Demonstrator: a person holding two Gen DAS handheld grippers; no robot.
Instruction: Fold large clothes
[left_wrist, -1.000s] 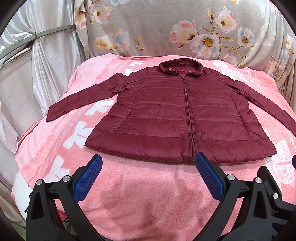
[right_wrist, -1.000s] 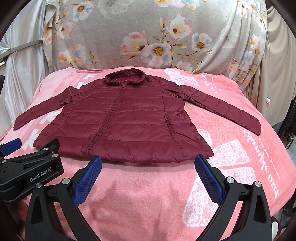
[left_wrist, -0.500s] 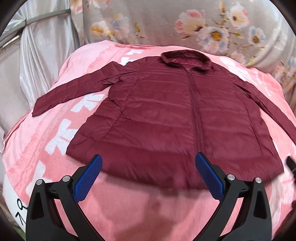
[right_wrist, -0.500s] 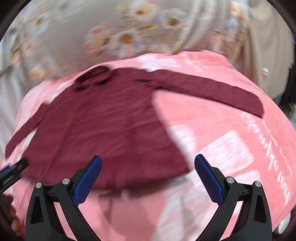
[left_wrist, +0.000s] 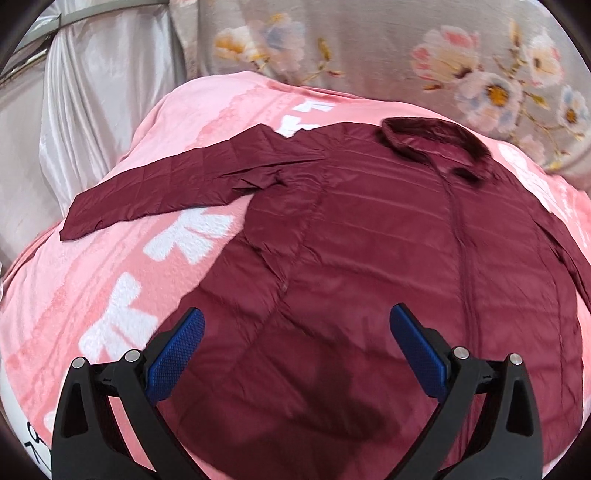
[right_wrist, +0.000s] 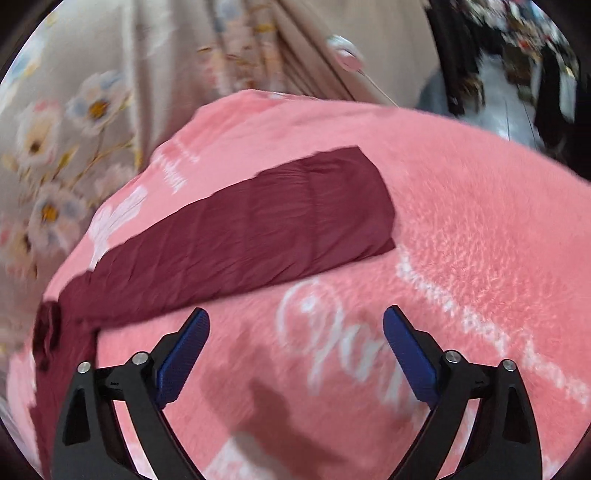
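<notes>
Your left gripper (left_wrist: 297, 347) is spread wide and holds nothing, hovering over the lower body of a dark red puffer jacket (left_wrist: 388, 266). The jacket lies flat, front up and zipped, on a pink blanket (left_wrist: 92, 288) with white lettering; its collar (left_wrist: 432, 144) points toward a floral cloth (left_wrist: 369, 48) behind, and one sleeve (left_wrist: 166, 188) stretches out to the left. Your right gripper (right_wrist: 295, 345) is also spread wide and empty, above bare blanket just beside the jacket's other sleeve (right_wrist: 258, 225), whose cuff end lies flat. The right view is motion-blurred.
</notes>
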